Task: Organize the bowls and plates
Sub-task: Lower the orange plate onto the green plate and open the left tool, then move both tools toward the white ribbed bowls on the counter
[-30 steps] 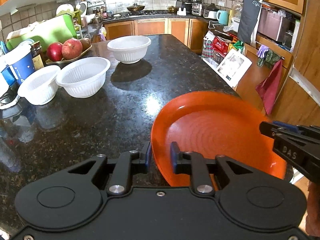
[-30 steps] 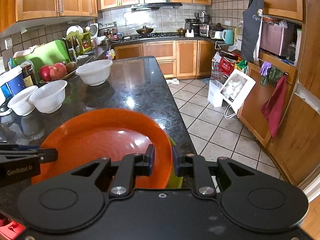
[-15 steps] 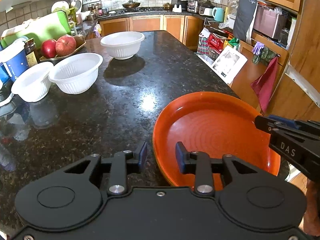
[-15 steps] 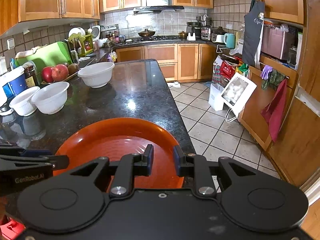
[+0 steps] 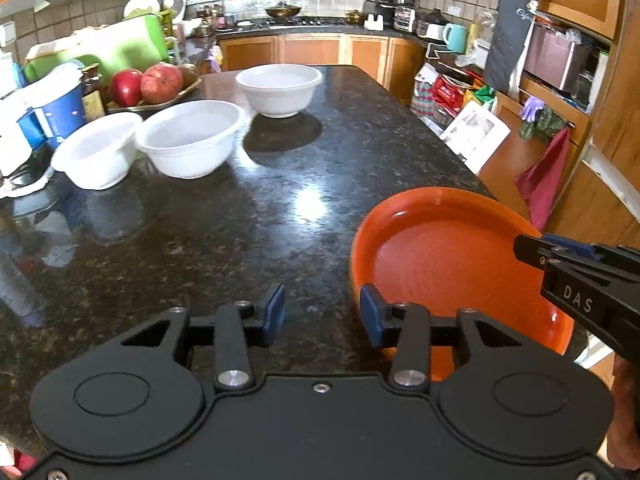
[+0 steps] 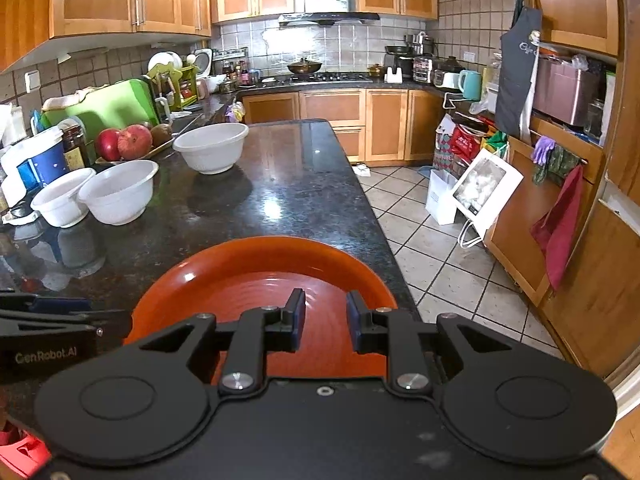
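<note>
An orange plate [image 5: 452, 264] [image 6: 256, 284] lies flat near the right edge of the dark granite counter [image 5: 240, 220]. My left gripper [image 5: 322, 314] is just left of it and its jaws are opening. Only counter shows between them, and the plate's left rim sits beside the right pad. My right gripper [image 6: 326, 316] hovers over the plate's near side, a little open. Plate surface shows in the gap and no rim is clamped. Three white bowls [image 5: 280, 88] [image 5: 188, 136] [image 5: 96, 148] stand upright further back on the left.
A tray of red fruit [image 5: 148, 80], a blue and white cup [image 5: 56, 108] and a green board [image 5: 116, 48] crowd the counter's far left. The counter's right edge drops to a tiled floor [image 6: 440, 264] with bags and cabinets beyond.
The left jaws spread and let go of the plate's left rim. The plate went from tilted up to lying flat on the counter. The right gripper's gap stayed the same.
</note>
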### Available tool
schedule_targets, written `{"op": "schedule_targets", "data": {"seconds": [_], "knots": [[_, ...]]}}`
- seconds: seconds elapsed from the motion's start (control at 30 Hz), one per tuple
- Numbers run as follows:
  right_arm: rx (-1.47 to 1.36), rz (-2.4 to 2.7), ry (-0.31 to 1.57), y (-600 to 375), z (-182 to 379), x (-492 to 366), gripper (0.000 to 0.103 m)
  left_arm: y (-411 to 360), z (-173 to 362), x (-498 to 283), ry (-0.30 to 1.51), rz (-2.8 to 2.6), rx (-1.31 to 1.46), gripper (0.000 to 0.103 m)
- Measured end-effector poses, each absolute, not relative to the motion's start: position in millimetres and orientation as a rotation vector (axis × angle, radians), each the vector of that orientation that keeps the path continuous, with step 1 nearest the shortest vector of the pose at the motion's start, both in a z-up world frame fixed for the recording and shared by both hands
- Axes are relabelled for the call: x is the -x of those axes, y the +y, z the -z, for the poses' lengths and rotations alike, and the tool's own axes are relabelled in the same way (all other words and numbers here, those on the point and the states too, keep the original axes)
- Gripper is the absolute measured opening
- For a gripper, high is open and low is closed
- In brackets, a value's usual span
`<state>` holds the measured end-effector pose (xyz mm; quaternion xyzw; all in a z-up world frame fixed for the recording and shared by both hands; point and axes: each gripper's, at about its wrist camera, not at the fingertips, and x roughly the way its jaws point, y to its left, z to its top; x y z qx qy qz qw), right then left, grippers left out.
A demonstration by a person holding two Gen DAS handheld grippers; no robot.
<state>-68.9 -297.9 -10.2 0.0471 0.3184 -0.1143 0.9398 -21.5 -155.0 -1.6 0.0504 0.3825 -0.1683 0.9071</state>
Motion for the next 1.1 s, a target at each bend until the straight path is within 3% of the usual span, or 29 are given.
{"op": "schedule_targets", "data": {"seconds": [0.57, 1.1], "knots": [[-0.082, 0.16, 0.617, -244, -2, 48, 0.045, -92, -6, 11, 0.765, 0.234, -0.054, 0.065], [-0.069, 0.136, 0.551, -148, -2, 1, 0.055, -1, -5, -26, 0.802, 0.151, -0.026, 0.066]]}}
